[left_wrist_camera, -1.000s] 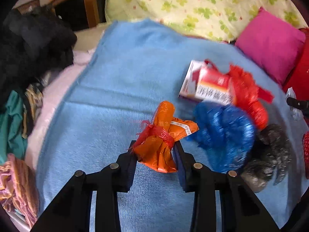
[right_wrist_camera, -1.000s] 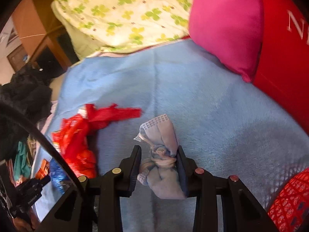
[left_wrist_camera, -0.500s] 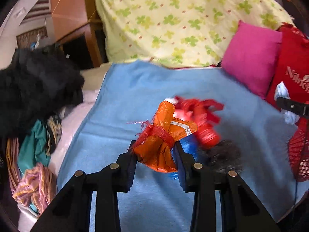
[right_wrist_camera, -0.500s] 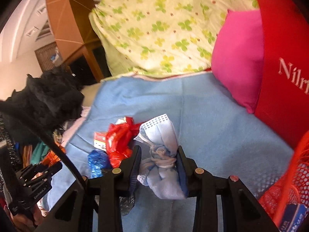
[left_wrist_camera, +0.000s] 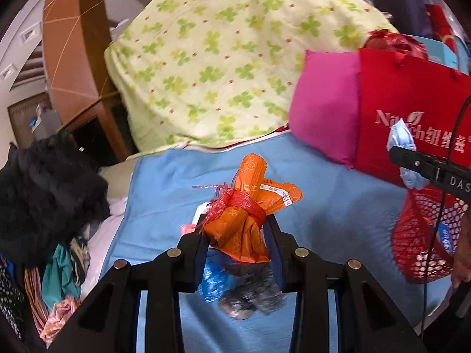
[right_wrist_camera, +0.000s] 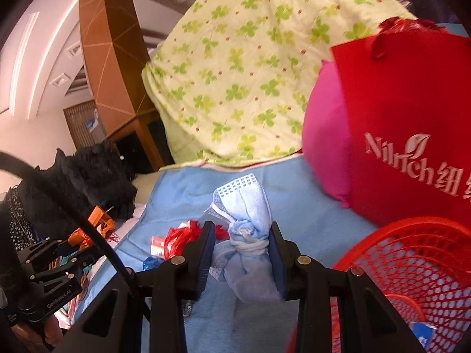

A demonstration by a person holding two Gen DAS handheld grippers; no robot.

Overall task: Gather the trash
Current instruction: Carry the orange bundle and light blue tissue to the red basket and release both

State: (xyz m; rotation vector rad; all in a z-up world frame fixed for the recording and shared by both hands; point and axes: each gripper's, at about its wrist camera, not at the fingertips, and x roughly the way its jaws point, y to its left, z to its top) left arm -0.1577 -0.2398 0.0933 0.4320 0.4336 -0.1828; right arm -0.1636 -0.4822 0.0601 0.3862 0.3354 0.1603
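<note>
the left tongs are clamped on an orange wrapper bundle tied round with a red strip, held clear above the blue blanket and pointing somewhat downward toward the bed; the bundle stands up between the pads, its upper end above them; under these tongs, on the blanket, lie a crumpled blue bag and a dark grey wad, blurred; the right tongs are closed tight on a knotted pale blue face mask, also lifted off the blanket, tilted a little downward; just beside them to the right sits a red mesh basket, its rim near the right finger; further left on the blanket lies a red plastic wrapper; in the right wrist view the left tongs show at the left edge with the orange bundle; behind stand a red shopping bag, a pink cushion and a clover-print quilt; a black fluffy garment lies at the left of the bed.
</note>
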